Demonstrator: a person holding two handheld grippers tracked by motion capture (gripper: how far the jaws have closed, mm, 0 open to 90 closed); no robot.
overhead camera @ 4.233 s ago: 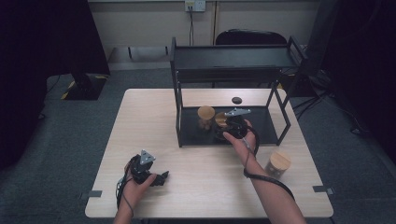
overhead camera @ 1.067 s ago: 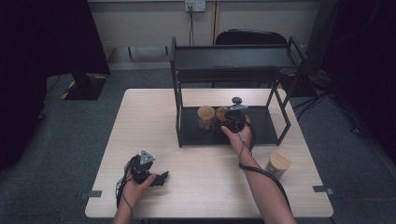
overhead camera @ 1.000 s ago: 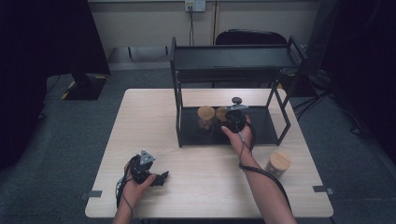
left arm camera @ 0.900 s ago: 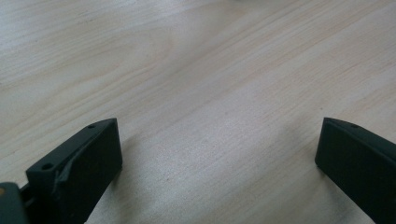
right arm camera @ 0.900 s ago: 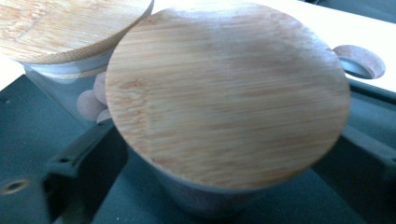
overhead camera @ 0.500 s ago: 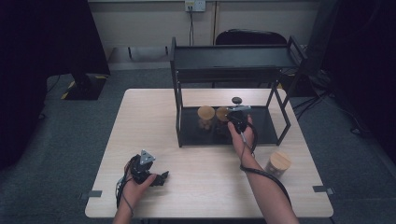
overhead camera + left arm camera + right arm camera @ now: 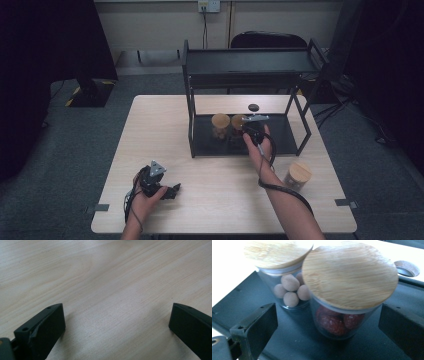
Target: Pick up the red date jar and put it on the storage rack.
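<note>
Two glass jars with bamboo lids stand side by side on the bottom tray of a black shelf rack [image 7: 250, 65]. One holds pale brown balls [image 7: 220, 125] [image 7: 287, 287], the other dark red fruit [image 7: 238, 122] [image 7: 349, 282]. My right gripper [image 7: 245, 131] [image 7: 328, 325] reaches under the shelf and is open. Its jaws stand either side of the red-fruit jar, the left one well clear of the glass. My left gripper [image 7: 172, 191] [image 7: 116, 325] rests open on the bare tabletop near the front left, nothing between its jaws.
A third lidded jar [image 7: 298, 175] stands on the table at the front right, outside the rack. A small black disc [image 7: 253, 107] lies behind the rack's tray [image 7: 287, 340]. The rack's uprights and top shelf close in the space around my right hand.
My right gripper went deeper under the shelf towards the jars, then drew back a little. The left gripper has stayed put.
</note>
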